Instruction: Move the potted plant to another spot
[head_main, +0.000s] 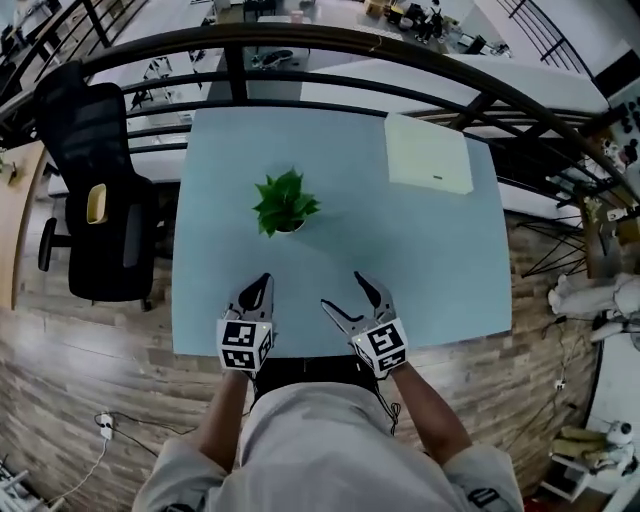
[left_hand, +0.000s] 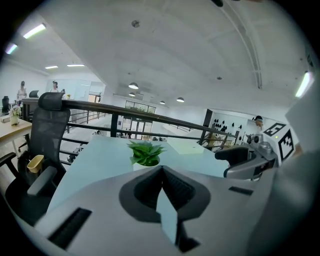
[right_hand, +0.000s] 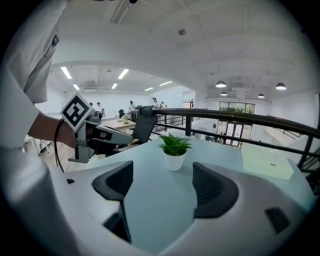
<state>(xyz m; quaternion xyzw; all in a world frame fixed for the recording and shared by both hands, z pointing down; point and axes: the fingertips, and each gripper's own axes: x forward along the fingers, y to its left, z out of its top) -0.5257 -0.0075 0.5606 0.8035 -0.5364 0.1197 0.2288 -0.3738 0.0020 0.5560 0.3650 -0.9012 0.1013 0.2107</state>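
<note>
A small green potted plant (head_main: 285, 203) in a white pot stands upright near the middle of the pale blue table (head_main: 420, 270). Both grippers hover over the table's near edge, short of the plant and apart from it. My left gripper (head_main: 260, 288) is shut, its jaws meeting with nothing between them. My right gripper (head_main: 343, 290) is open and empty. In the left gripper view the plant (left_hand: 146, 152) sits just beyond the closed jaw tips (left_hand: 162, 167). The right gripper view shows the plant (right_hand: 174, 150) ahead, between the spread jaws (right_hand: 163, 180).
A flat cream box (head_main: 430, 153) lies at the table's far right corner. A black office chair (head_main: 95, 190) stands left of the table. A dark metal railing (head_main: 350, 45) runs behind the far edge. The floor is wood.
</note>
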